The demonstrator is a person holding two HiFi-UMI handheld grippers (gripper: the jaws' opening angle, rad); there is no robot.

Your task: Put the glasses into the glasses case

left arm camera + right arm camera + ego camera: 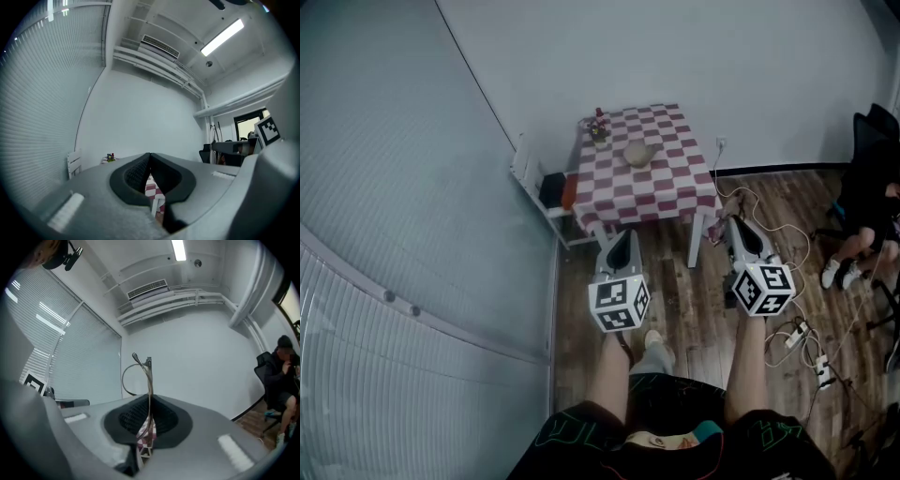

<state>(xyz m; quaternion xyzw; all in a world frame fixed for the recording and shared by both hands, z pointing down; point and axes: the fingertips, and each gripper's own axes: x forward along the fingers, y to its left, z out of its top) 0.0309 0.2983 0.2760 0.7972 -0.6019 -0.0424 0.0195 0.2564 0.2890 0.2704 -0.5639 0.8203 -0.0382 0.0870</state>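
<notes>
Glasses: the thin metal-framed glasses (148, 373) stand upright in the right gripper (149, 401), one round rim and a hinge showing above the fingertips.
Right fingers: closed on the glasses frame, pinching it between the dark ribbed pads (133, 417).
Left fingers: the left gripper (150, 160) has its pads pressed together at the tips, with nothing between them.
Container: a tan rounded item (638, 153), possibly the glasses case, lies on the red-and-white checked counter (675, 178), well apart from both grippers; it is too small to tell whether it is open or what it holds.
Markings: black-and-white square markers cover the cube (619, 303) on the left gripper (623, 236) and the cube (762, 288) on the right gripper (734, 223).
Surroundings: a small colourful ornament (598, 126) sits at the counter's far corner; a white rack (546, 202) stands beside the counter; cables and white power strips (806, 349) lie on the wooden floor (694, 309); a seated person (862, 234) is at the right.
</notes>
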